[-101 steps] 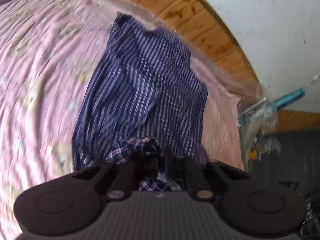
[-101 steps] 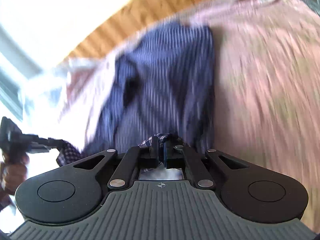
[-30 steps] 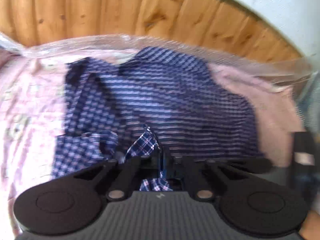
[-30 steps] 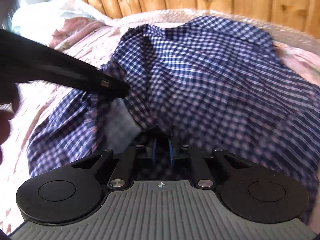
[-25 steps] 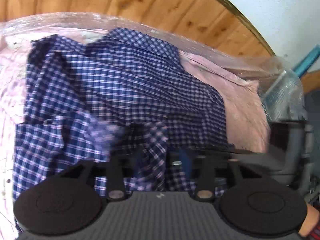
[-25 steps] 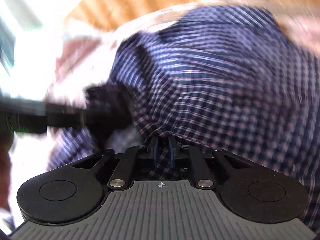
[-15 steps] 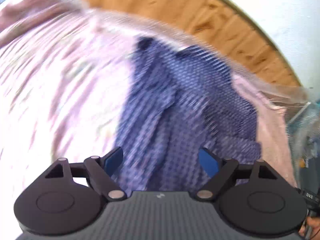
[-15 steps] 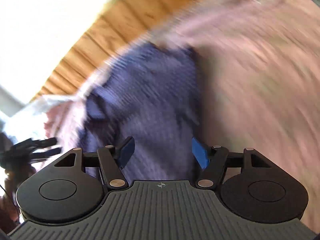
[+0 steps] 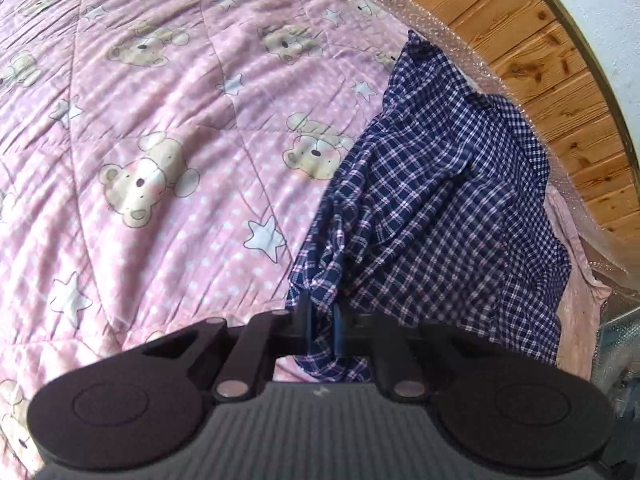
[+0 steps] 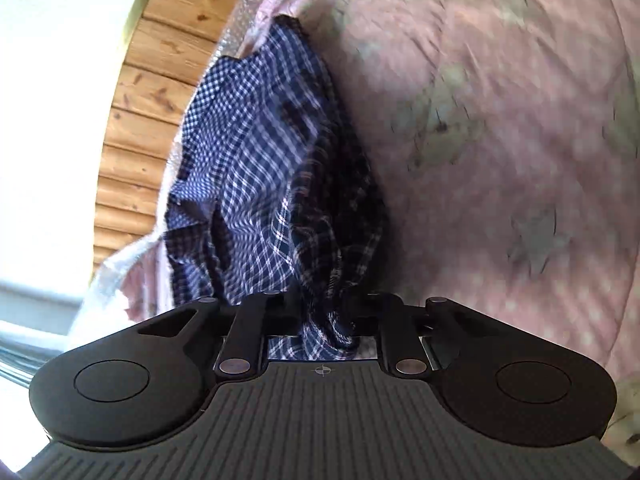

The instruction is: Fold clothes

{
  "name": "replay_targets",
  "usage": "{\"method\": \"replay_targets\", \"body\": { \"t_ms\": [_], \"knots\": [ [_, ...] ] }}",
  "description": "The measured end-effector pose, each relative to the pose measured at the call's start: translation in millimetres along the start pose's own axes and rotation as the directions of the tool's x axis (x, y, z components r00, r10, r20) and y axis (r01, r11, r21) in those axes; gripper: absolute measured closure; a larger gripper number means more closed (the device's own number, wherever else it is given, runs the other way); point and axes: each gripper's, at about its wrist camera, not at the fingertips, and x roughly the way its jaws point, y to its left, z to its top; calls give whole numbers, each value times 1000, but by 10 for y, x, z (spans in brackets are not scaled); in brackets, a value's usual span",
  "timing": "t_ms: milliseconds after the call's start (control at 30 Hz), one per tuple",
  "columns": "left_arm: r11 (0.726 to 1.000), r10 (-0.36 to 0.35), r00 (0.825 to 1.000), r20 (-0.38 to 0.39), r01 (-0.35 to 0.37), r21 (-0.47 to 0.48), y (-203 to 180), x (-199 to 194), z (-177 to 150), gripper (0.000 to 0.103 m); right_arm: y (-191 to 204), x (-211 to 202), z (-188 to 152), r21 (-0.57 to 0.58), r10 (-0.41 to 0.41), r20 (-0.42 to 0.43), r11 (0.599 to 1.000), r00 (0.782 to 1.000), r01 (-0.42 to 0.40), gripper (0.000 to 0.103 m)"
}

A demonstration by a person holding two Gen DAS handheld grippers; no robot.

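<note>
A navy checked shirt [image 9: 440, 200] lies crumpled on the pink bear-and-star quilt [image 9: 160, 120], near the wooden panelling. In the left wrist view my left gripper [image 9: 322, 316] sits at the shirt's near left edge. Its jaws are closing, and a bunch of checked cloth is pinched between the blue pads. In the right wrist view the same shirt [image 10: 260, 152] runs away from my right gripper [image 10: 324, 308]. Those jaws are closing too, with a gathered fold of fabric squeezed between them. Neither gripper shows in the other's view.
Wooden panelling [image 9: 540, 60] borders the bed, with bubble wrap [image 9: 400, 4] along its edge. A white wall rises beyond it. The quilt [image 10: 500, 140] spreads wide on the side away from the panelling. Bright window light fills the left of the right wrist view.
Both grippers let go of the shirt, swung sideways with jaws wide apart half a second ago, and now pinch cloth again at new spots on its edge. Both views have rolled.
</note>
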Motion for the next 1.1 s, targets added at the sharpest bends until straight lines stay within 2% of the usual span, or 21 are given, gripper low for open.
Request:
{"method": "replay_targets", "body": {
  "t_ms": [100, 200, 300, 333, 367, 400, 433, 467, 533, 600, 700, 733, 800, 833, 900, 933, 967, 1000, 1033, 1067, 1100],
  "knots": [
    [999, -40, 997, -64, 39, -17, 129, -199, -183, 99, 66, -298, 46, -72, 3, -15, 997, 1000, -4, 94],
    [999, -28, 993, -115, 23, -47, 315, -164, -441, 100, 35, -475, 35, -129, -39, -57, 991, 998, 31, 94],
    [997, -26, 991, -131, 17, -70, 466, -48, -589, 91, -134, -388, -24, -138, -95, -118, 987, 988, 79, 93],
    [999, -19, 992, -127, 13, -48, 448, -41, -588, 91, -181, -337, -39, -143, -117, -127, 985, 985, 98, 88],
    [1000, -8, 993, -116, 8, -4, 385, -87, -557, 87, -190, -323, -19, -149, -136, -125, 982, 983, 117, 72],
    [999, 0, 995, -96, 4, 46, 314, -156, -525, 84, -188, -319, 9, -154, -154, -119, 979, 981, 135, 69],
    [994, 1, 998, -57, 5, 106, 227, -270, -489, 71, -107, -380, 59, -185, -179, -78, 969, 981, 162, 59],
    [987, -1, 1000, -17, 4, 162, 139, -380, -445, 58, -3, -459, 115, -221, -204, -26, 956, 979, 194, 57],
    [970, -20, 998, 59, 5, 244, -53, -525, -316, 49, 285, -632, 213, -347, -232, 101, 903, 967, 253, 57],
    [958, -49, 995, 86, 23, 285, -218, -492, -146, 47, 568, -647, 290, -476, -204, 154, 842, 967, 254, 58],
    [947, -62, 995, 75, 35, 320, -489, -113, 52, 47, 826, -299, 357, -609, -160, 66, 775, 985, 167, 59],
    [942, -55, 997, 45, 37, 333, -568, 93, 98, 47, 852, -112, 361, -644, -172, 33, 749, 985, 152, 64],
    [935, 11, 999, -42, 4, 354, -654, 526, 145, 52, 758, 280, 401, -671, -253, -23, 721, 967, 173, 65],
    [924, 32, 999, -44, -13, 383, -690, 580, 158, 53, 663, 463, 442, -670, -313, -59, 716, 948, 194, 66],
    [902, 23, 998, -62, 6, 431, -829, 490, 261, 55, 661, 525, 565, -693, -329, -78, 696, 941, 186, 71],
    [899, -23, 997, -77, 54, 434, -857, 373, 333, 57, 731, 486, 642, -714, -328, -83, 679, 941, 173, 69],
    [893, -60, 995, -79, 89, 442, -886, 246, 410, 53, 816, 433, 722, -736, -326, -89, 659, 941, 158, 66],
    [882, -83, 995, -57, 100, 460, -918, 98, 493, 48, 922, 347, 809, -762, -295, -75, 633, 952, 136, 60],
    [872, -100, 995, -30, 102, 478, -951, -37, 591, 41, 1027, 308, 912, -790, -272, -53, 600, 961, 126, 42],
    [862, -110, 994, 7, 92, 498, -991, -133, 713, 36, 1130, 285, 1020, -816, -253, -31, 565, 967, 122, 33],
    [848, -111, 993, 41, 73, 525, -1058, -162, 843, 33, 1232, 262, 1128, -841, -232, -9, 529, 973, 118, 32]
  ]
}}
